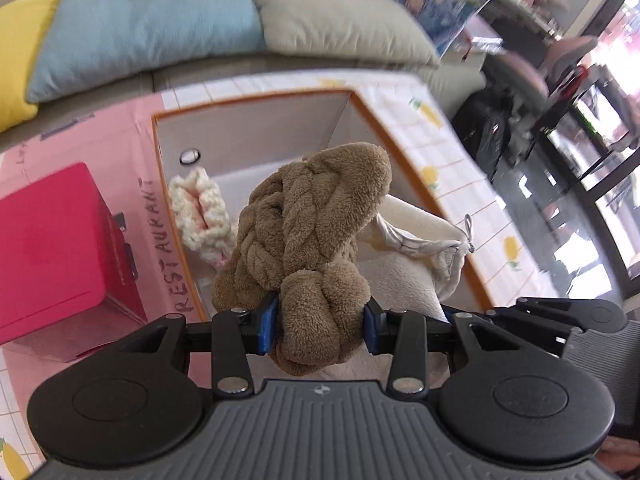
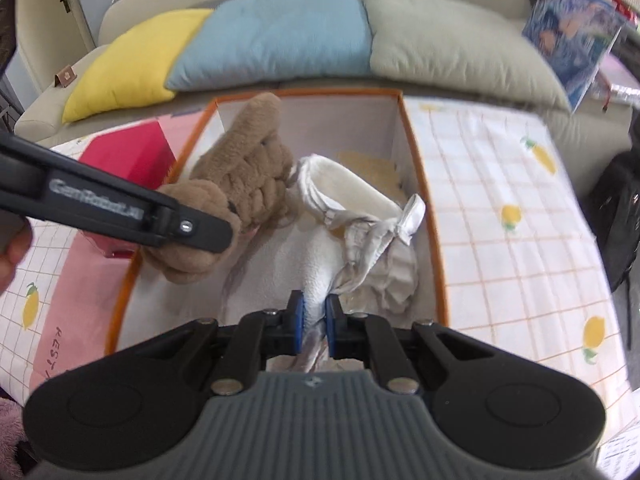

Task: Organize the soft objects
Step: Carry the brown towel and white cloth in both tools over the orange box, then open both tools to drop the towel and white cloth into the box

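We hold a soft thing in each gripper, and both soft things hang over the box (image 2: 420, 184) with the orange rim.

Our left gripper (image 1: 320, 320) has its blue pads squeezed on the thick knot at one end of the brown plush braid (image 1: 308, 220). The jaws are only partly closed, because the fat knot fills the gap between them. The braid's long side runs straight away from the jaws, toward the far wall of the box. In the right view the braid sits on the left side of the box, near the left wall.

Our right gripper (image 2: 314, 316) has its jaws almost shut, pinching a thin fold of the white fleece cloth (image 2: 320, 264). The cloth also stretches away from the jaws, with a crumpled white bag (image 2: 384, 248) lying on it, on the right side of the box.

A knitted cream piece (image 1: 200, 212) lies in the box already, just left of the braid.

We think the next move is to lower the braid. The left gripper is the one nearer the free spot on the left. The braid and the cloth are just beside each other, so the braid may catch on the cloth if we drop it crooked.
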Demonstrator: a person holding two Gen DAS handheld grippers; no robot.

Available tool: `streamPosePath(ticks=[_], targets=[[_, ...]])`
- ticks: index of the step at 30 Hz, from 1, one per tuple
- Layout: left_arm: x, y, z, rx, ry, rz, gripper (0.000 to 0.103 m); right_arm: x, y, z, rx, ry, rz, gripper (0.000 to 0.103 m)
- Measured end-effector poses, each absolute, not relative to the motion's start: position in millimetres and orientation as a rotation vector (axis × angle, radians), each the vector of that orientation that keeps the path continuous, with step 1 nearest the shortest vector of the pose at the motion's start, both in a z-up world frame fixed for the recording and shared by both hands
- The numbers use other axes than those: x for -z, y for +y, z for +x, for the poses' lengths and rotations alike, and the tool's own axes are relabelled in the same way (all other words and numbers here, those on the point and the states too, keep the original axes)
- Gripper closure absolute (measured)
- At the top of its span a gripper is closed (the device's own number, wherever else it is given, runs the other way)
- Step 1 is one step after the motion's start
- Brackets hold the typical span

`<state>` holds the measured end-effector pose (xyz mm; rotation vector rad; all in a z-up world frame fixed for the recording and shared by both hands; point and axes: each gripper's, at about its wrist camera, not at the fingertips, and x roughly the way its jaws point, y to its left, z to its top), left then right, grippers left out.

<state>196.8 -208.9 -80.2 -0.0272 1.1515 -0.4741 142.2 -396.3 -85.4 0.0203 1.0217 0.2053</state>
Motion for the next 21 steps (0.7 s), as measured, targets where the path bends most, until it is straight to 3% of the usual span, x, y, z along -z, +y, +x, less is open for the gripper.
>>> streamPosePath(ticks=[9, 16, 21], targets=[[111, -215, 204, 0.457, 1.231, 0.029, 0.048, 113, -395, 158, -0.192, 1.07, 0.063, 0.086], [96, -211, 199, 0.475, 1.173, 0.025, 0.034, 104, -395, 158, -0.198, 1.069, 0.061, 0.065], [70, -201, 191, 0.506, 1.104, -0.011, 0.03, 87, -394, 151, -0.185, 1.051, 0.047, 0.048]])
